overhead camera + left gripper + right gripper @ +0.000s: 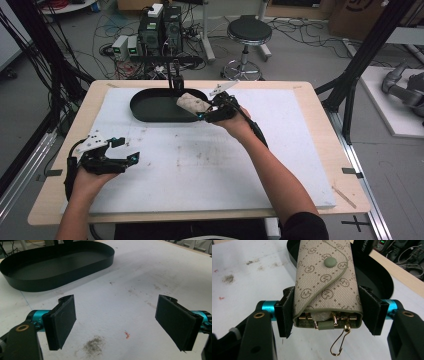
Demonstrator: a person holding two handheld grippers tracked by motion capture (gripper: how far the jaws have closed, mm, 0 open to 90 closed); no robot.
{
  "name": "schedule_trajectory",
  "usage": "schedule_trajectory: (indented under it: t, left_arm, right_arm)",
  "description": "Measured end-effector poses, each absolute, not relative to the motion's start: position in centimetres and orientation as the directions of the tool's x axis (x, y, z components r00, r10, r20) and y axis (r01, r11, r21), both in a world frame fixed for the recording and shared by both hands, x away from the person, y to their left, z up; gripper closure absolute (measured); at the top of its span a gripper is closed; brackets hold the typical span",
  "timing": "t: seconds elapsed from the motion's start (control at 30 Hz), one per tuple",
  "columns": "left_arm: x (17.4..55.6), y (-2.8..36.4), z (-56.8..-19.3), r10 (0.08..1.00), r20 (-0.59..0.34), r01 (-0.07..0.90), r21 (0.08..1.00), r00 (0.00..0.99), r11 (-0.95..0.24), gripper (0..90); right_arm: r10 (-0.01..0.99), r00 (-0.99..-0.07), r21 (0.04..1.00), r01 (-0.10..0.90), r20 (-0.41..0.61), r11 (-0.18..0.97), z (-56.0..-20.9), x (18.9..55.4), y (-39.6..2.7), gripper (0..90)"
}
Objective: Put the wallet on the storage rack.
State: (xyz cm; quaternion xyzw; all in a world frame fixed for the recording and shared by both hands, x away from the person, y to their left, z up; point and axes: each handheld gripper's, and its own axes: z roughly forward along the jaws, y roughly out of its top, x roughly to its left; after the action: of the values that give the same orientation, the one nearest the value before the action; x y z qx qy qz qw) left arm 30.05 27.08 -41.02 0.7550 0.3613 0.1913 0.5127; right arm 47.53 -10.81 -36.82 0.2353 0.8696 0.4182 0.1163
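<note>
My right gripper (327, 312) is shut on a beige patterned wallet (325, 277) with a green snap button and a gold clasp hanging from its near end. In the high view the wallet (192, 103) hangs over the right end of a black oval tray (150, 107), held by the right gripper (202, 112). Low at the left of the white mat, my left gripper (131, 150) stands open. Its pads (63, 320) are wide apart over bare mat, and the tray (60, 280) lies ahead of it.
The white mat (225, 165) covers most of a wooden table (320, 115). Dirt smudges mark the mat (93, 345). Beyond the table's far edge stand a black stool (248, 32) and electronics boxes (160, 30) among floor cables.
</note>
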Motion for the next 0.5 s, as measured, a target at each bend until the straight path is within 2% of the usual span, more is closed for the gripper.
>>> schedule_trajectory:
  t: [0.5]
  left_arm:
    - [29.3, 27.9, -41.0, 0.757, -0.085, 0.354, 0.914, 0.648, -0.2, 16.8]
  right_arm:
    - [0.461, -0.887, 0.745, 0.287, -0.031, 0.602, -38.0, 51.4, -4.7, 36.1]
